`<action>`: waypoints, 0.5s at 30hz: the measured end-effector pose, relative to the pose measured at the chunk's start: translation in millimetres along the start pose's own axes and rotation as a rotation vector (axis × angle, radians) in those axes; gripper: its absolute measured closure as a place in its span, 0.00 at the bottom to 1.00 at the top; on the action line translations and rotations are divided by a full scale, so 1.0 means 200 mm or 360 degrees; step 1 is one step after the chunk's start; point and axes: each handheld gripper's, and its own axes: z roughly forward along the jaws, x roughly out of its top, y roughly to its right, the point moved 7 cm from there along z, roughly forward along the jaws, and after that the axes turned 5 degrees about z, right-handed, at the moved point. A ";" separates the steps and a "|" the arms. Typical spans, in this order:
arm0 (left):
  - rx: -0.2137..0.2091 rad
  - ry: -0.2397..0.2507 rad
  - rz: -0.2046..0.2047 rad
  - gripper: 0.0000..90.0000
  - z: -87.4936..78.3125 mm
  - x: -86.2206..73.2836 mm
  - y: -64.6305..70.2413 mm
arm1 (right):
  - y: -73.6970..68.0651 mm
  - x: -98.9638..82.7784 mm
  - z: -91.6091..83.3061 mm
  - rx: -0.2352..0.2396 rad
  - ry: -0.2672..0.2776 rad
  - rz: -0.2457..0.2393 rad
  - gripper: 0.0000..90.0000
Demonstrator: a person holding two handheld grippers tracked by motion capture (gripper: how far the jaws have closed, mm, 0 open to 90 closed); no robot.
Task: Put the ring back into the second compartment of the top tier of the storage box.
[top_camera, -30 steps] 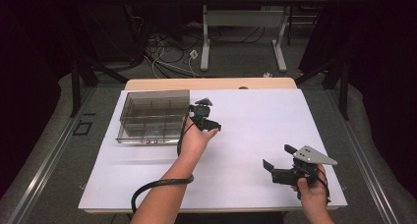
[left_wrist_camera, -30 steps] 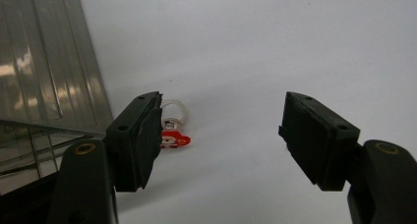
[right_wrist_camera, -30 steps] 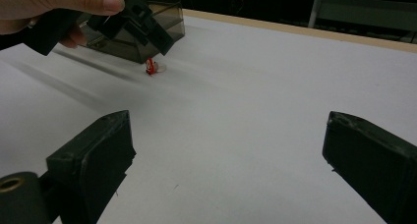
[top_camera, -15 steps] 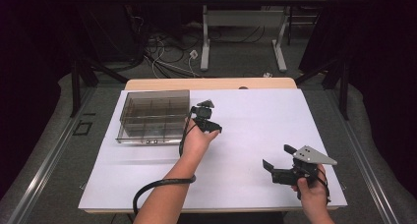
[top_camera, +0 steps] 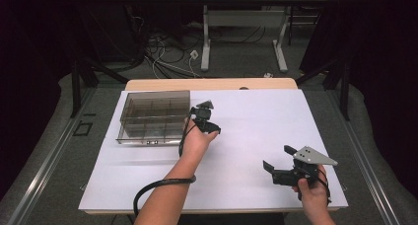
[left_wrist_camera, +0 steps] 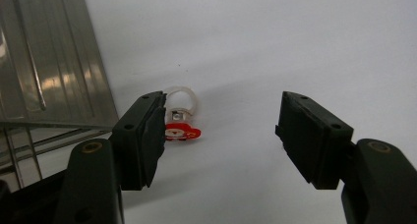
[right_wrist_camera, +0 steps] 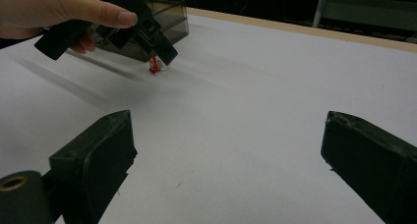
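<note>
Left gripper (left_wrist_camera: pixel 216 135): my jaws half-wide, holding nothing, hovering over the white surface (left_wrist_camera: pixel 275 42).
Ring charm (left_wrist_camera: pixel 181 117): beside my left jaw, near the clear box (left_wrist_camera: pixel 49 57).
Right gripper (right_wrist_camera: pixel 231 170): wide, empty.

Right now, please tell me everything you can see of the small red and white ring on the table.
The ring is a small pale hoop, seemingly plastic, with a glossy red charm at its base bearing light markings. It lies flat on the white table, just beside the smoky clear compartment box. The left gripper stands open above it, one jaw partly covering it; contact is unclear.
</note>
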 end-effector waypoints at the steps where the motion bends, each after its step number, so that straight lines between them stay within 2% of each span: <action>1: 0.0003 -0.0009 0.0003 0.40 0.00 0.00 0.00 | 0.00 0.00 0.00 0.0001 0.0000 -0.0001 0.06; 6: 0.0024 -0.0010 0.0010 0.40 0.01 0.00 0.00 | 0.00 0.00 0.00 0.0010 -0.0017 -0.0006 0.06; 15: 0.0053 -0.0051 0.0064 0.45 0.02 -0.01 0.00 | 0.00 -0.01 0.00 0.0014 -0.0020 -0.0010 0.06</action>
